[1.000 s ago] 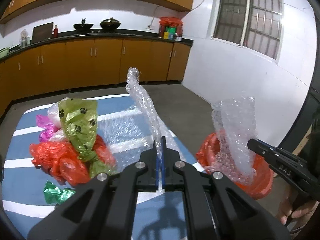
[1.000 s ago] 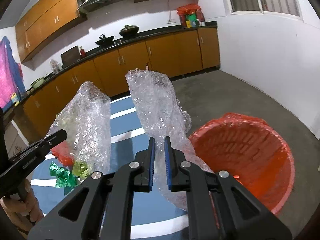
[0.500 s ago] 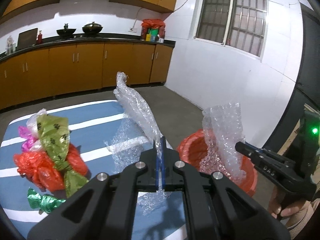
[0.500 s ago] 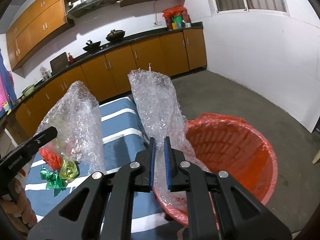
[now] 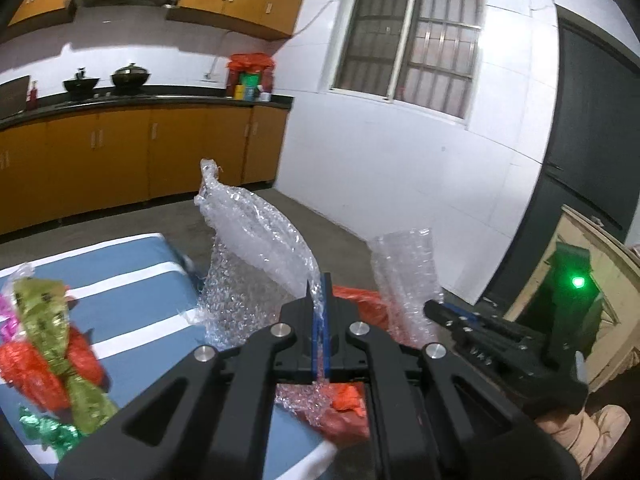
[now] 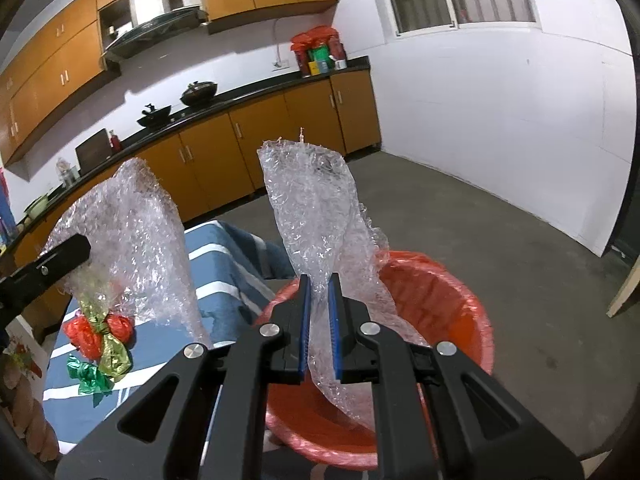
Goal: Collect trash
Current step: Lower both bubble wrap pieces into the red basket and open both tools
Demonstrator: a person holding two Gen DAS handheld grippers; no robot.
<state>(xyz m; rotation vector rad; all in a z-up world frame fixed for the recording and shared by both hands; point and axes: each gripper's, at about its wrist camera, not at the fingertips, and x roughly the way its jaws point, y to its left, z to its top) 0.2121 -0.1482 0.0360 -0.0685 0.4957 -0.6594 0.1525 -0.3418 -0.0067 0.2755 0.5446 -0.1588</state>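
Right now your left gripper [image 5: 319, 332] is clamped on one end of a sheet of bubble wrap [image 5: 256, 240]; the blue pads are pressed almost together with the clear film pinched between them, and the free end stands up and away from the fingers; your right gripper [image 6: 319, 320] is closed on the other end of the same wrap [image 6: 316, 216], its pads gripping a bunched strip that rises above the fingers and also trails down below them. From the right wrist, the trailing part hangs over the mouth of the red bin [image 6: 440, 292], which is lined with a red bag and stands on the grey floor just beside the table edge; from the left wrist, only a patch of the red bin [image 5: 360, 304] shows behind your fingers, with the right gripper [image 5: 436, 309] coming in from the right side and a green light glowing on its body. On the blue striped tablecloth [image 5: 132, 280] you have other trash lying in a cluster, well apart from the bin: red plastic bags [image 5: 28, 372], an olive-green bag [image 5: 44, 320], a bit of pink wrapper at the left edge, and a shiny green wrapper [image 6: 90, 376] nearest you.
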